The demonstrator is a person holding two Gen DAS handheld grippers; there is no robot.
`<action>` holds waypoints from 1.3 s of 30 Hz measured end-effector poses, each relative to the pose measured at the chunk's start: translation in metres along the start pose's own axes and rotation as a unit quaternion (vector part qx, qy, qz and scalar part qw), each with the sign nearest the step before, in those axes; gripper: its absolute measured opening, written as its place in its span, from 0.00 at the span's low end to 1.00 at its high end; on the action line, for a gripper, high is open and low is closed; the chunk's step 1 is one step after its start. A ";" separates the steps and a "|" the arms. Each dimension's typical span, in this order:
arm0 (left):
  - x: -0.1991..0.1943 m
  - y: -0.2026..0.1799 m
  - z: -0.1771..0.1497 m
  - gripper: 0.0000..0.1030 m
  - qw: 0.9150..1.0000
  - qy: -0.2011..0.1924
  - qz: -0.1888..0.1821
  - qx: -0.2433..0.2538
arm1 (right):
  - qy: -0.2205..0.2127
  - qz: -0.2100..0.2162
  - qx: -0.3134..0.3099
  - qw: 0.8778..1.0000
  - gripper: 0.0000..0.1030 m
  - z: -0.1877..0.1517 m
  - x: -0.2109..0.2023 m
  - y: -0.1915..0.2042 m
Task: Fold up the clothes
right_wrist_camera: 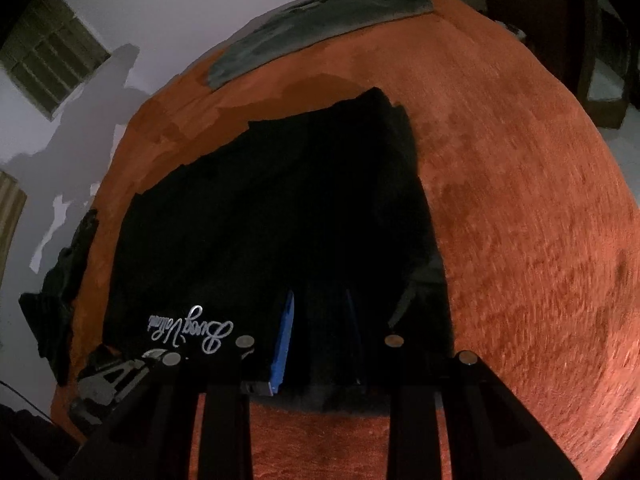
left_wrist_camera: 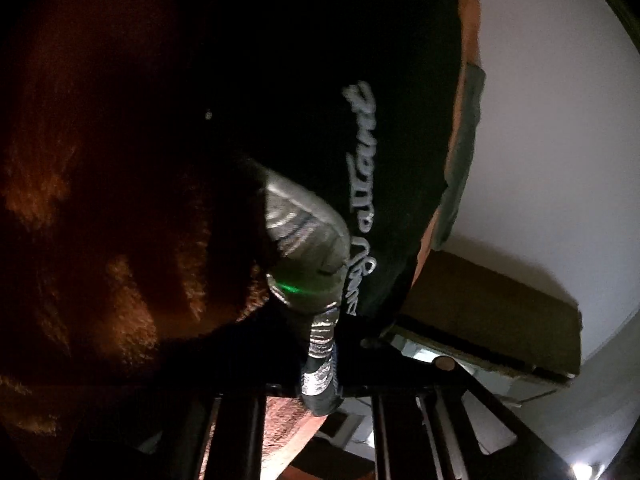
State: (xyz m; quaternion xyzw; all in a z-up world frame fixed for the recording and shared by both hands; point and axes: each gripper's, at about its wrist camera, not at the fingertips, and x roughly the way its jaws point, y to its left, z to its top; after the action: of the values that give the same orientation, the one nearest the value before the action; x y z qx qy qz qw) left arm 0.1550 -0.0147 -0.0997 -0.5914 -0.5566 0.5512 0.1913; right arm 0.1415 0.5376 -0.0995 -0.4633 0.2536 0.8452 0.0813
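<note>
A black garment (right_wrist_camera: 260, 220) with white script lettering (right_wrist_camera: 192, 330) lies spread on an orange bedspread (right_wrist_camera: 520, 220). My right gripper (right_wrist_camera: 319, 340) sits at the garment's near hem. Its blue fingers (right_wrist_camera: 283, 344) stand close together with bunched black fabric pinched between them. In the left wrist view the picture is dark. The left gripper (left_wrist_camera: 320, 280) shows a silver-taped finger (left_wrist_camera: 304, 232) closed against the black garment (left_wrist_camera: 340, 100) beside the lettering (left_wrist_camera: 362, 184). The other finger is hidden in shadow. The left gripper (right_wrist_camera: 116, 376) also shows at the garment's near left corner.
A grey garment (right_wrist_camera: 320, 20) lies flat at the far edge of the bedspread. Dark clothes (right_wrist_camera: 60, 300) hang over its left edge. Beyond are a white wall (right_wrist_camera: 160, 0) with a window (right_wrist_camera: 52, 52), and dark furniture (right_wrist_camera: 560, 20) at the far right.
</note>
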 end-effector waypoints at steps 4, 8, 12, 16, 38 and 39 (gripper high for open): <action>0.001 -0.001 0.001 0.10 1.000 0.003 -0.003 0.002 | 0.050 0.014 -0.110 0.993 0.25 0.057 0.012 0.029; 0.002 -0.003 0.001 0.14 1.000 0.000 -0.010 -0.008 | 0.118 0.021 -0.314 0.942 0.42 0.128 0.038 0.094; 0.004 -0.003 0.005 0.19 0.999 0.006 -0.030 -0.015 | 0.197 0.048 -0.532 0.822 0.57 0.164 0.082 0.163; 0.007 -0.007 0.008 0.20 0.999 0.016 -0.031 -0.012 | 0.250 0.043 -0.636 0.729 0.57 0.172 0.146 0.203; -0.009 -0.053 -0.049 0.12 0.996 0.045 -0.027 0.067 | 0.383 0.023 -0.629 0.676 0.10 0.175 0.294 0.226; -0.006 -0.052 -0.050 0.12 0.996 0.046 -0.030 0.075 | 0.375 0.032 -0.641 0.669 0.04 0.174 0.288 0.227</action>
State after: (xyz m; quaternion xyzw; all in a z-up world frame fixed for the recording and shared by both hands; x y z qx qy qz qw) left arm 0.1764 0.0149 -0.0378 -0.5832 -0.5222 0.5572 0.2769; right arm -0.2328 0.4026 -0.1796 -0.6707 -0.3275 0.5569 -0.3645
